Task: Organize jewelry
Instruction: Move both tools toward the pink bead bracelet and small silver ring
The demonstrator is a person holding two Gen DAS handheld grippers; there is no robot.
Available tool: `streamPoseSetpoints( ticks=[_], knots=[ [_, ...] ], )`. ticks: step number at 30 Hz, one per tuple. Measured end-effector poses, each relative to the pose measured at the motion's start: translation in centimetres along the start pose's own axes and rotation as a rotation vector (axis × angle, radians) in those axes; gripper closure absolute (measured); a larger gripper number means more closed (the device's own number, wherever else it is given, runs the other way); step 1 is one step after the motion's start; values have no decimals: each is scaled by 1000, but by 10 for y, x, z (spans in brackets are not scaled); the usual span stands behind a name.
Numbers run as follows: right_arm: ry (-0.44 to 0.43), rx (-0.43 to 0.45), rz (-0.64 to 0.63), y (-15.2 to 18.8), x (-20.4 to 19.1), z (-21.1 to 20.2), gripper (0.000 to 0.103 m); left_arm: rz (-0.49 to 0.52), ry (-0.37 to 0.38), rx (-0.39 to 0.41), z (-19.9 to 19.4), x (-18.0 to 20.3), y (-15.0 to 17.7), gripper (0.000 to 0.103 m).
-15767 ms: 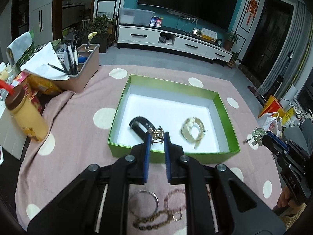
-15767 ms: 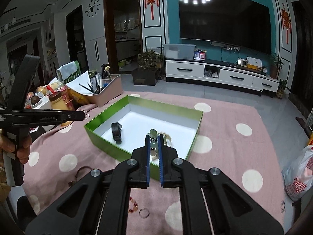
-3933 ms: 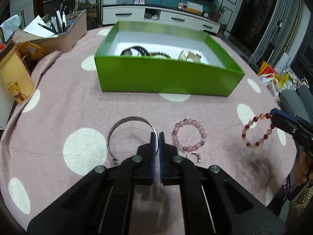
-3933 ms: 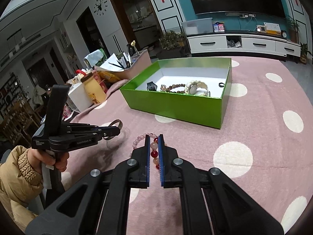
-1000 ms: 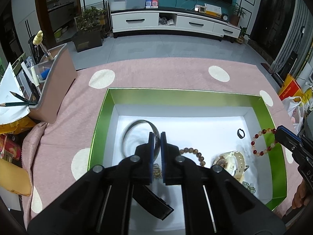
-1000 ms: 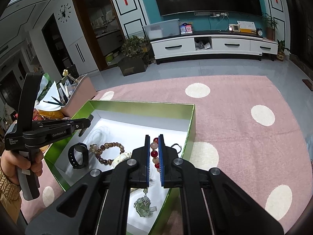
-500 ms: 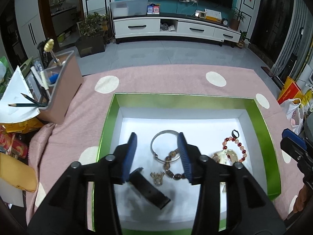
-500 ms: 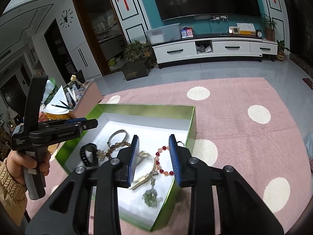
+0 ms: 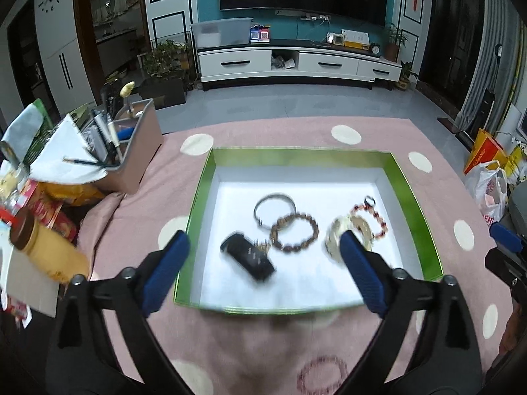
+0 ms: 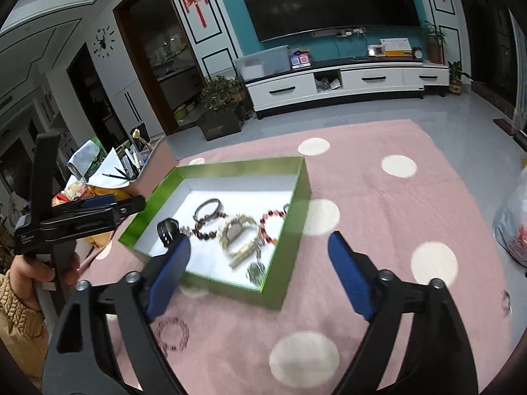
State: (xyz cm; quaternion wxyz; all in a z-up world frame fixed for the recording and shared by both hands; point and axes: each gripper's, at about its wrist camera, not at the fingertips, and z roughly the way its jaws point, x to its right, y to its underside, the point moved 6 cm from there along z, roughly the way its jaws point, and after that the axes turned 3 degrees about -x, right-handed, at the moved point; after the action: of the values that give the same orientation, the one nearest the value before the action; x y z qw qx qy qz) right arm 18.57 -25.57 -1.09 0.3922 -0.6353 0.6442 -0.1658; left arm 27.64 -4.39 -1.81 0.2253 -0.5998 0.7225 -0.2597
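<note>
A green box (image 9: 198, 194) with a white floor sits on the pink dotted cloth. Inside lie a silver bangle (image 9: 274, 204), a brown bead bracelet (image 9: 294, 232), a black band (image 9: 247, 261), a gold watch (image 9: 349, 233) and a red bead bracelet (image 9: 375, 219). My left gripper (image 9: 262, 270) is wide open and empty, above the box's near edge. My right gripper (image 10: 257, 270) is wide open and empty, over the box's near right corner (image 10: 275, 291). A pink bead bracelet (image 9: 322, 373) lies on the cloth in front of the box, also in the right wrist view (image 10: 171, 334).
A tan organizer with pens and paper (image 9: 130, 161) stands left of the box, with a yellow jar (image 9: 49, 251) and snack packs nearer. Plastic bags (image 9: 487, 187) lie off the right edge. The left gripper shows in the right wrist view (image 10: 82, 219).
Both grippers have opened wide, dropping the silver bangle and the red bead bracelet into the box, and have pulled back toward me from the box.
</note>
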Motion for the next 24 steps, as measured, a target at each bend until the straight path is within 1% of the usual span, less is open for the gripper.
streamPoseSetpoints(
  ticks=[2,3,4,9,14,24],
  knots=[
    [19,-9,-6,10,-2,-9,15,8,-6,-4,-9,1,10,5],
    [26,-12,-6,14,-2,-12,12,13,-11,-8,-14,1,18,3],
    [33,-15,-4,20,-3,-17,11,15,-19,-11,-18,1,26,3],
    [42,-27,-15,43,-10,-34,11,16,-18,-38,-35,2,63,2],
    [51,-41,-34,67,-18,-47,10,29,-26,-36,-51,4,99,2],
    [33,-79,-25,96,-26,-53,9,45,-6,-68,-60,14,149,2]
  ],
)
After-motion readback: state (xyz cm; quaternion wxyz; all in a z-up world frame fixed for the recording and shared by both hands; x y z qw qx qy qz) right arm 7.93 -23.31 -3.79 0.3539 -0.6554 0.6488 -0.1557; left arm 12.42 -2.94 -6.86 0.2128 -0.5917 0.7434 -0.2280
